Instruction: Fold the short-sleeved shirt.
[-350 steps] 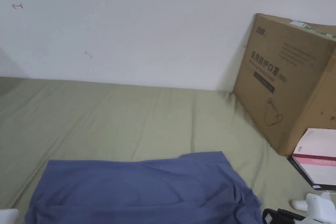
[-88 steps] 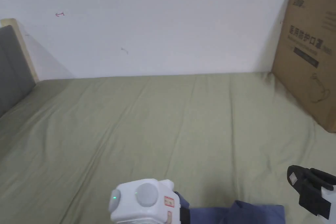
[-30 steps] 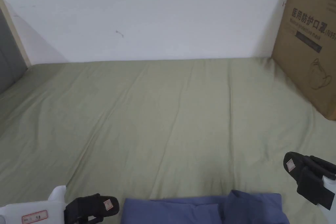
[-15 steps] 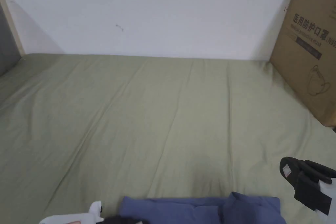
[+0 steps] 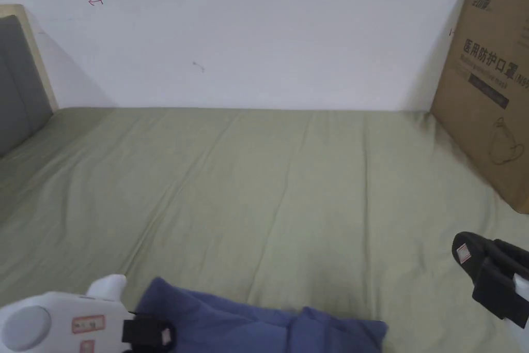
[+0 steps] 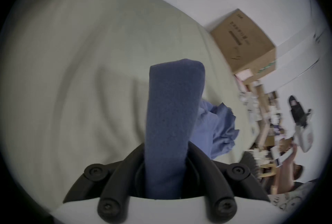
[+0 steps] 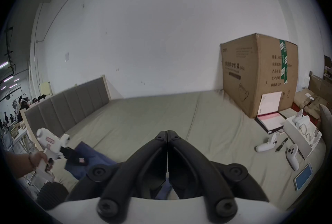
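one fold of the blue shirt (image 6: 172,120) is clamped between the jaws of the left gripper (image 5: 147,336), the rest trailing to its right on the bed (image 5: 268,178). the right gripper (image 7: 167,138) is closed, empty, well apart. the fold should be carried across level, tension kept even.

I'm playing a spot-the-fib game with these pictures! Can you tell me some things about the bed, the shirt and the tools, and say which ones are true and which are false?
1. The left tool is shut on the blue shirt. True.
2. The right tool is wide open. False: its jaws are closed together, with nothing between their tips.
3. The bed sheet is green. True.
4. The cardboard box lies flat in the middle of the bed. False: it stands at the right side, by the wall.
5. The shirt is spread out flat. False: it is bunched up.
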